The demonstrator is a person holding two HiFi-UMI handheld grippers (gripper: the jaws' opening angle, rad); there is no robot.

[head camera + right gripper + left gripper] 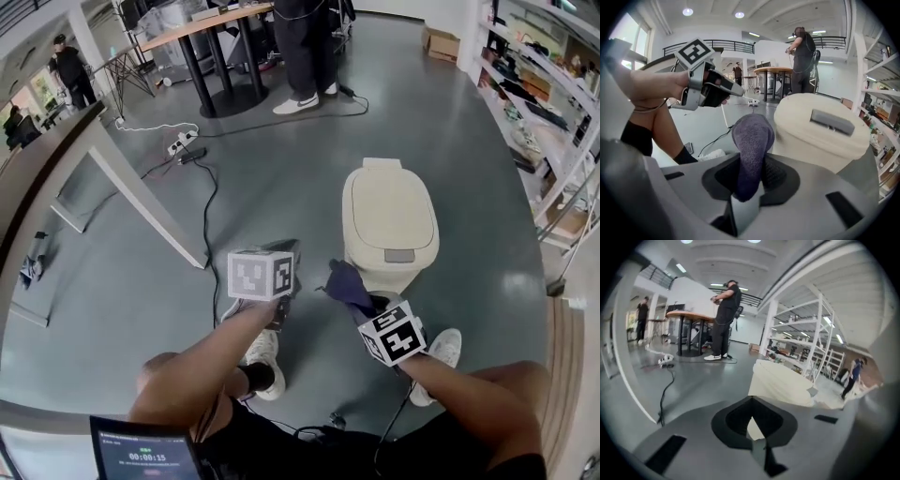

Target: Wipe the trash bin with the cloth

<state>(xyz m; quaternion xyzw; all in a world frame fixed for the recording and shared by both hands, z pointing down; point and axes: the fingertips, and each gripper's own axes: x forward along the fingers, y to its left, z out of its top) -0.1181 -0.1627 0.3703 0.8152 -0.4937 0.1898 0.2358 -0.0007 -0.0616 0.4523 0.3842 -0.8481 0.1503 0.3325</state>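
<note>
Purple terry cloth (752, 140) stood upright in my right hand-held gripper (751, 176), whose jaws were clenched on its lower end. My left hand-held gripper (751, 411) had its jaws closed tip to tip with nothing between them. Both hung just in front of the cream trash bin (389, 220), which stood lid down on the grey floor (281, 159). The cloth was near the bin's front edge; I could not tell whether it touched.

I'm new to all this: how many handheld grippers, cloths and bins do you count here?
Handheld grippers: 2, the left gripper and the right gripper
Purple cloth: 1, clamped in the right gripper
Cream trash bin: 1, lid down
Total: 4
</note>
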